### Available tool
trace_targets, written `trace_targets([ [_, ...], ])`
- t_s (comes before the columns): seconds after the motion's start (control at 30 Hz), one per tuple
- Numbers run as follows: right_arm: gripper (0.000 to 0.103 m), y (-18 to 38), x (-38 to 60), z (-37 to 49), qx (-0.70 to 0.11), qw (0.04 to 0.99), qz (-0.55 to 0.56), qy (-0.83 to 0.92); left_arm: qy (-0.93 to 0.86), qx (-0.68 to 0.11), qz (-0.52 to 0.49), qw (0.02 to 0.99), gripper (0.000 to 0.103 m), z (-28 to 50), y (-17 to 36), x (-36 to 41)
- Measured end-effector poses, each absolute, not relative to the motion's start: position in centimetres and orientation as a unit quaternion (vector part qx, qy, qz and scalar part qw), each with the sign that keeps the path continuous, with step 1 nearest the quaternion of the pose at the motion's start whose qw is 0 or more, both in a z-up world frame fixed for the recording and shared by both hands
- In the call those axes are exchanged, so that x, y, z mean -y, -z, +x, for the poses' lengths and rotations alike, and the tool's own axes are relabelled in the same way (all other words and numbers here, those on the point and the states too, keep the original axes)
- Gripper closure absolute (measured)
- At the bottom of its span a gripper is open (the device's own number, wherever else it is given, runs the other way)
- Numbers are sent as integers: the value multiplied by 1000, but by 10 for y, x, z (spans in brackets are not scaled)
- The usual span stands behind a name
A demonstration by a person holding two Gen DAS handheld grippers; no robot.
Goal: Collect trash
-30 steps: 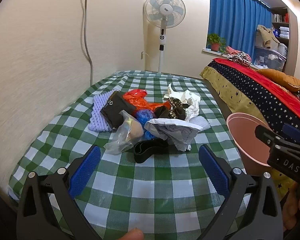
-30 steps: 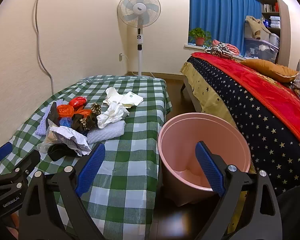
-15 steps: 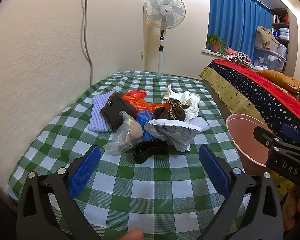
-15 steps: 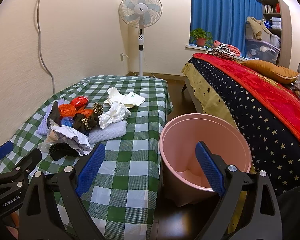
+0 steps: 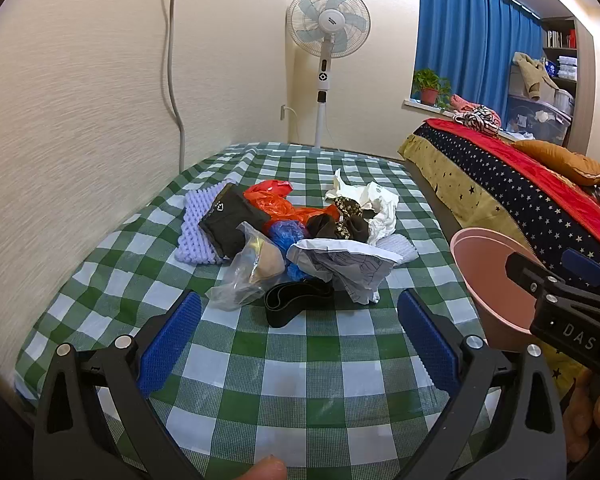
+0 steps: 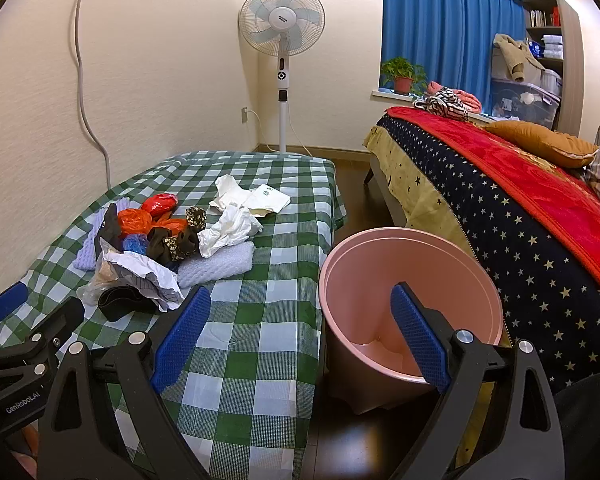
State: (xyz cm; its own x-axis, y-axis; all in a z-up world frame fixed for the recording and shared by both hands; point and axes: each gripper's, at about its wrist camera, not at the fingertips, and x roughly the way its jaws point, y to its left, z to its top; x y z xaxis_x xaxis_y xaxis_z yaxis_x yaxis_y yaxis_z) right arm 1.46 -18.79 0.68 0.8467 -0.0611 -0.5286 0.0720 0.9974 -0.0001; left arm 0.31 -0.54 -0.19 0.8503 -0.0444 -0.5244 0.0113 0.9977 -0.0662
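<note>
Green-checked cloth covers the tabletop beside a cream wall, with a fan at the far end and a bed to the right. Trash lies heaped mid-tabletop: crumpled paper, an orange bag, a clear bag, a black band. On the floor between tabletop and bed stands a pink bin. The left gripper hovers near the heap, the right gripper over the tabletop's edge; both have jaws spread wide, holding nothing.

Home bedroom: bed, pillow, blue curtains, standing fan.
</note>
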Motion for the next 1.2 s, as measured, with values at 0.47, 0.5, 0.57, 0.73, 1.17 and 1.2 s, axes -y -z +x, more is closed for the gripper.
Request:
trace_targets([
  [0.47, 20, -7, 186, 15, -276, 961, 11, 31, 15, -274, -31, 961, 8, 3, 3, 4],
  [0.5, 21, -7, 186, 15, -276, 961, 11, 30, 14, -274, -31, 961, 8, 3, 2, 5],
  [0.57, 24, -8, 184, 16, -276, 961, 13, 29, 14, -274, -32, 961, 8, 3, 2, 4],
  [0.73, 28, -8, 187, 18, -271, 962, 22, 35, 17, -274, -39, 961, 9, 4, 0, 7],
  [1.17, 43, -10, 163, 32, -261, 963, 38, -49, -5, -287, -71, 955, 60, 22, 8, -14],
  [1.2, 43, -10, 158, 34, -259, 964, 35, -56, -6, -287, -72, 955, 61, 23, 8, -16],
])
